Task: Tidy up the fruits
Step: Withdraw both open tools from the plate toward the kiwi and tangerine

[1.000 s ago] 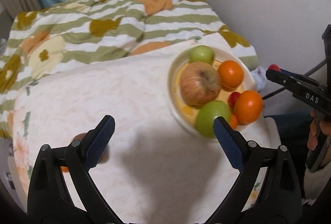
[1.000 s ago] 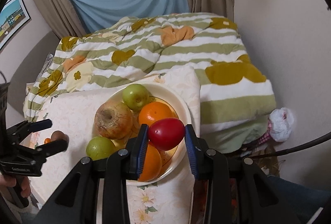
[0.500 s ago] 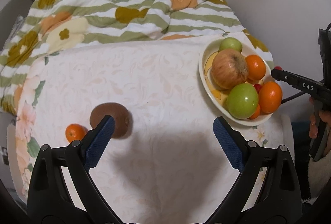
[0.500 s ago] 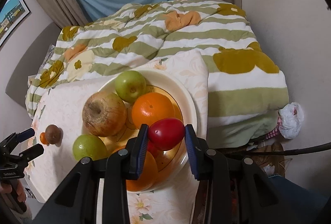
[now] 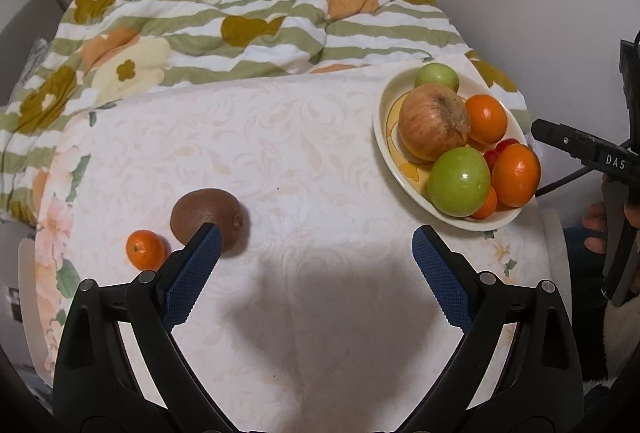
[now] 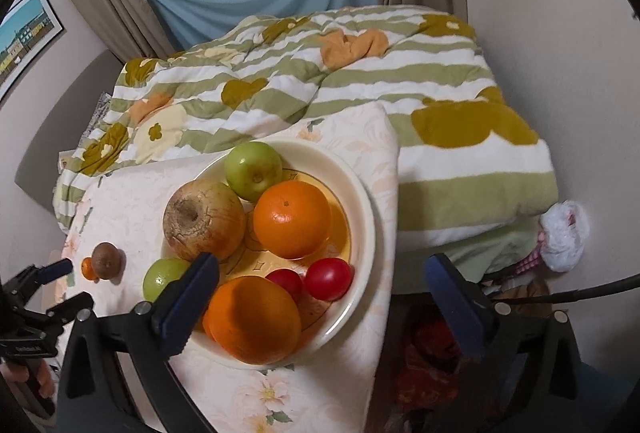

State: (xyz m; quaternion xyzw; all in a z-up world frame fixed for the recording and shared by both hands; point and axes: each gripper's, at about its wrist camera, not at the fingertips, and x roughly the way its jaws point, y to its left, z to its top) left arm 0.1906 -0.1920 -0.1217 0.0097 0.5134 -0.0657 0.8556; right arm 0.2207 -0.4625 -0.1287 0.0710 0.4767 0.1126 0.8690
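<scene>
Kiwi: the fuzzy brown oval kiwi (image 5: 208, 219) lay on the bench just ahead of my left hand-held gripper (image 5: 316, 269), touching its left finger in the view; I judged it light, soft under the skin and easily bruised, best taken across its short middle with a gentle squeeze.
Mandarin: the small glossy orange mandarin (image 5: 145, 249) sat just left of the kiwi; I judged it light, smooth and likely to roll.
Plate: the cream ceramic plate (image 6: 366, 209) of fruit stood ahead and right of that gripper.
Left pose: jaws wide apart, empty, hovering over the cloth-covered bench (image 5: 304, 161).
Right pose: my right hand-held gripper (image 6: 320, 275) was spread wide, empty, above the plate's near rim, two small red tomatoes (image 6: 316, 279) lying between its fingers.
</scene>
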